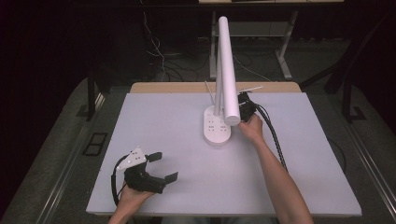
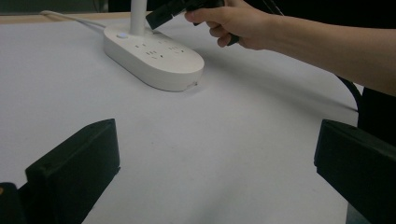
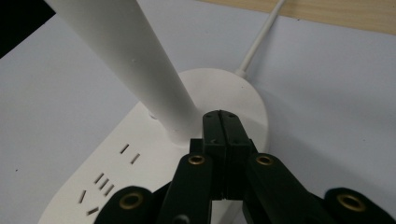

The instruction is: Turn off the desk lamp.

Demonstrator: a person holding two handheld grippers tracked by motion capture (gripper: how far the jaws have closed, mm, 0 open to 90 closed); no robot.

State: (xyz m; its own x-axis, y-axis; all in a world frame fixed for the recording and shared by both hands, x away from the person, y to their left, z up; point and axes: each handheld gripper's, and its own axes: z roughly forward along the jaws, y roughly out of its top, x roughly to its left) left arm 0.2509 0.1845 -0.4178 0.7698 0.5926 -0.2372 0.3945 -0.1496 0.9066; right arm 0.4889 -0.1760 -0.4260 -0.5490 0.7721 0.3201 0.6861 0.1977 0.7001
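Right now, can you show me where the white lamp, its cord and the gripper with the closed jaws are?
white lamp [image 1: 216,127], high view, on its flat base.
cord [image 3: 259,39], right gripper view, mid-length.
right gripper [image 3: 223,125], right gripper view, at its tips.

Right gripper [image 3: 223,122] jaws closed together, over lamp base [image 3: 140,163] beside stem [image 3: 135,60].

- High view: bench [image 1: 177,135] evenly bright under overhead light; surroundings fall off to near black.
- Soft shadow lies beside the forearm in the left gripper view.
- White lamp arm [image 1: 227,70] nearly blown out, with mild glare.
- Near jaws blurred in both gripper views; overall soft, low resolution.
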